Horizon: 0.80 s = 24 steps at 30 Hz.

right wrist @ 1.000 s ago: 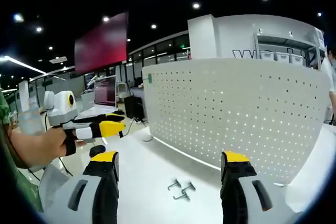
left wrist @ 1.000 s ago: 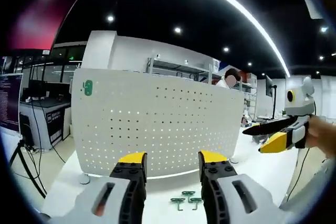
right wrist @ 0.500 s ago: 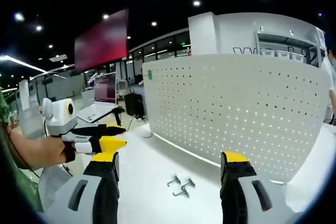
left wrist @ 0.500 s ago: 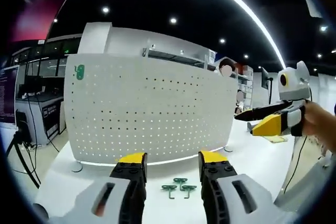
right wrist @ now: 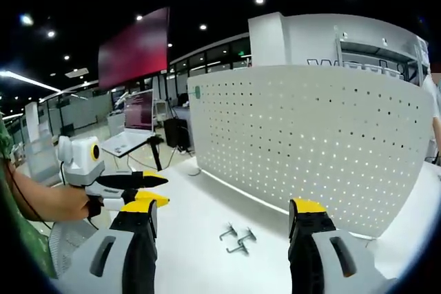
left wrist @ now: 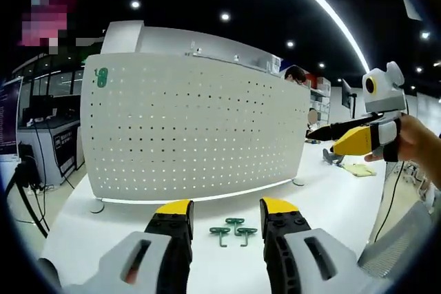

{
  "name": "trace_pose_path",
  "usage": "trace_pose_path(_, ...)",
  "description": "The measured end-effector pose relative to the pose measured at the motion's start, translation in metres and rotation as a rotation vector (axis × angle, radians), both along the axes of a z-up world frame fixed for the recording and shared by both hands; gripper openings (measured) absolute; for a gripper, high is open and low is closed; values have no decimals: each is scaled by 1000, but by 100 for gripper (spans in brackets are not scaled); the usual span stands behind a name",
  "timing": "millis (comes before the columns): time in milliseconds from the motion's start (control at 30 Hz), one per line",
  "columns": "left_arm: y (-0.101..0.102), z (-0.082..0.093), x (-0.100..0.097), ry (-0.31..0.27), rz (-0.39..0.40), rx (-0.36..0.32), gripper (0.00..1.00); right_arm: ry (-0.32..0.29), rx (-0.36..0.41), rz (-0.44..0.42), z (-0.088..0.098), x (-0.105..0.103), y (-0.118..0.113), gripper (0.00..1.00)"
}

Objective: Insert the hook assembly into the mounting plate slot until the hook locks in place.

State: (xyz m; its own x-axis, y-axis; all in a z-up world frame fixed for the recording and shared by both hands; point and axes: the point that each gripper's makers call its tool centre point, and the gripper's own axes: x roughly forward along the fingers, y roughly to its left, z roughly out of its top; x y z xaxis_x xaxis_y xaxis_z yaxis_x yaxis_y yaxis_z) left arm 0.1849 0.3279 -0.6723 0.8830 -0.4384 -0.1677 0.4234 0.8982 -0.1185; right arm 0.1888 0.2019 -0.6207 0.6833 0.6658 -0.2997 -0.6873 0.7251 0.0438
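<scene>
Approach stage; nothing is grasped yet. Left gripper [left wrist: 224, 213] and right gripper [right wrist: 223, 217] both hold their fingers apart and empty. Hooks [left wrist: 233, 230] lie on the surface [left wrist: 331, 197] at 12 o'clock ahead, before the upright pegboard [left wrist: 193, 135]. Next: descend and grasp one hook.

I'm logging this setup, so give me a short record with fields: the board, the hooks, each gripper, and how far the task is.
board: white perforated pegboard panel, standing upright on the white table
hooks: three small green metal hooks, lying on the table in front of the board
left gripper: open, empty, above the table near the hooks
right gripper: open, empty
progress: no hook picked up or inserted yet
</scene>
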Motion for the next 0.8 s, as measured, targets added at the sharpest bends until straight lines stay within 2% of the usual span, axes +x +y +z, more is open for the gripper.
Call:
trace_pose_path(333,-3,-10,-1,18,-15,5,40,17,-19,1,-13,3,-1,76)
trace_pose_path(800,-5,-14,-1,25,-21,7,40,73,-52,-15,-44,18,-8,73)
